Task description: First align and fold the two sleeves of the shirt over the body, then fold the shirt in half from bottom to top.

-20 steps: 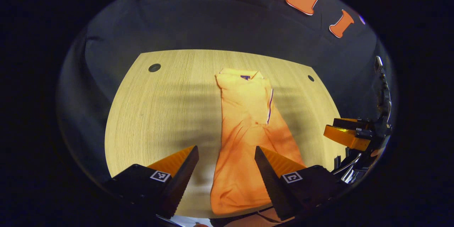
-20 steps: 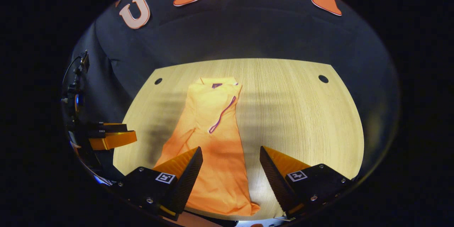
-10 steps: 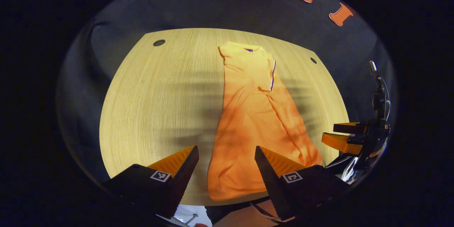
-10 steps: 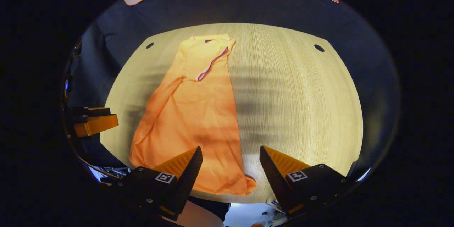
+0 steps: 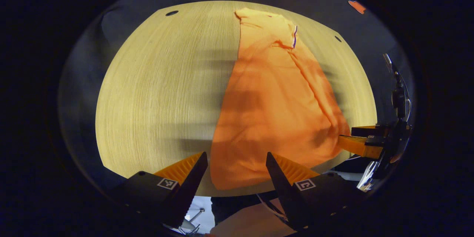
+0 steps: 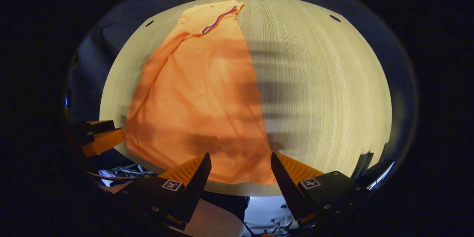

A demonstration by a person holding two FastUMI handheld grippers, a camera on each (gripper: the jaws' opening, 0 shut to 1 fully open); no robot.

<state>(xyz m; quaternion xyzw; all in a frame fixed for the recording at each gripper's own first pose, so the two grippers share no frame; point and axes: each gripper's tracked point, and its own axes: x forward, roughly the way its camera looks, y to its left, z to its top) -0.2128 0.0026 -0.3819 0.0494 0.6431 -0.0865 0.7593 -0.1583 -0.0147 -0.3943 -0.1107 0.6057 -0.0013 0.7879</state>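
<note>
Both grippers dropped twd shirt (image 5: pixel 274 111) hem, jaws wide, table (image 5: pixel 155 92) nearer

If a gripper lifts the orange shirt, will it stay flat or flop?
The shirt would probably flop: it lies thin and wrinkled on the table. It looks light, and a push would likely bunch it.

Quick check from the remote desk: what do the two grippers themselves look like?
The left gripper and right gripper look alike: two wedge-shaped, ribbed fingers taper forward from black blocks, each block carrying a square black-and-white marker. Small screws show on the right gripper's blocks.
</note>
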